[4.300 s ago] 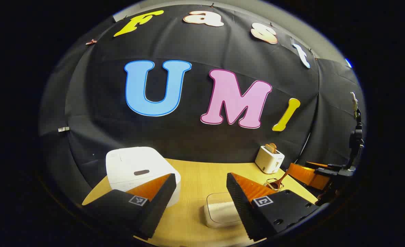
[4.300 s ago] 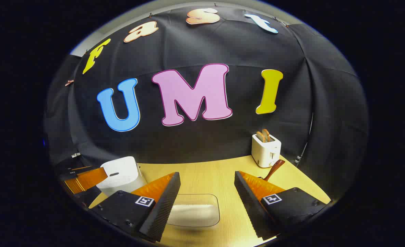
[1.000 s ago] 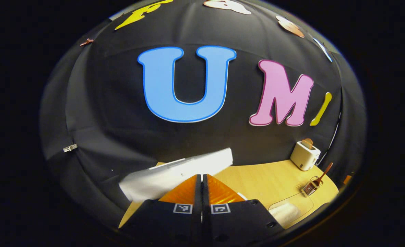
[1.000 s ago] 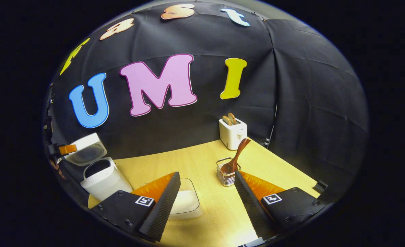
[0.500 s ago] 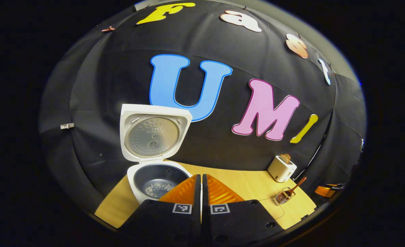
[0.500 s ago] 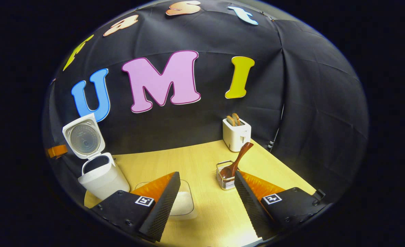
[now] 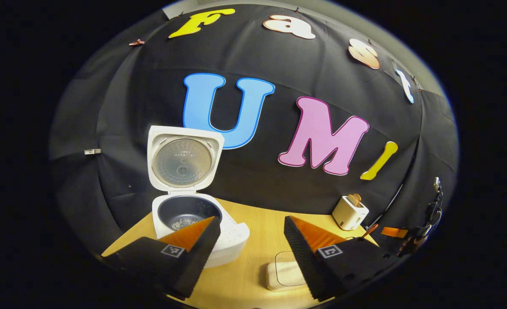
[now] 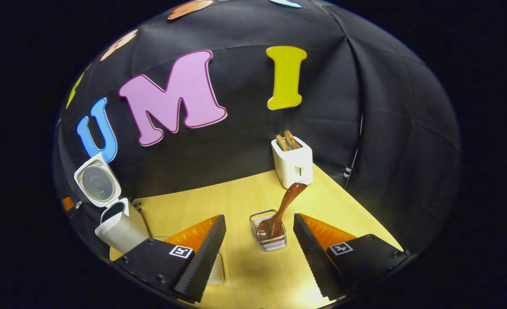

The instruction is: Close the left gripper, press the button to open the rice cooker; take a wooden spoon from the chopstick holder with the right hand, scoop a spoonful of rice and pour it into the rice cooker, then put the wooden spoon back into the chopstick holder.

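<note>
The white rice cooker (image 7: 219, 240) (image 8: 120, 229) stands at the table's left with its lid (image 7: 184, 159) raised upright; a few rice grains lie in its dark pot. My left gripper (image 7: 249, 253) hangs open just in front of it, touching nothing. A wooden spoon (image 8: 281, 210) leans bowl-down in the wire chopstick holder (image 8: 269, 243). My right gripper (image 8: 259, 253) is open, the holder a little beyond the gap between its fingers. A clear box of rice (image 7: 283, 272) (image 8: 215, 270) lies on the table, partly hidden by fingers.
A white toaster (image 8: 294, 165) (image 7: 350, 212) with bread slices stands at the back right against the black wall. The table (image 8: 210, 201) is light wood. In the left gripper view the other gripper (image 7: 408, 238) shows at the far right edge.
My left gripper went from shut to open and drew back a little from the cooker, whose lid swung up a second ago. My right gripper moved closer to the chopstick holder.
</note>
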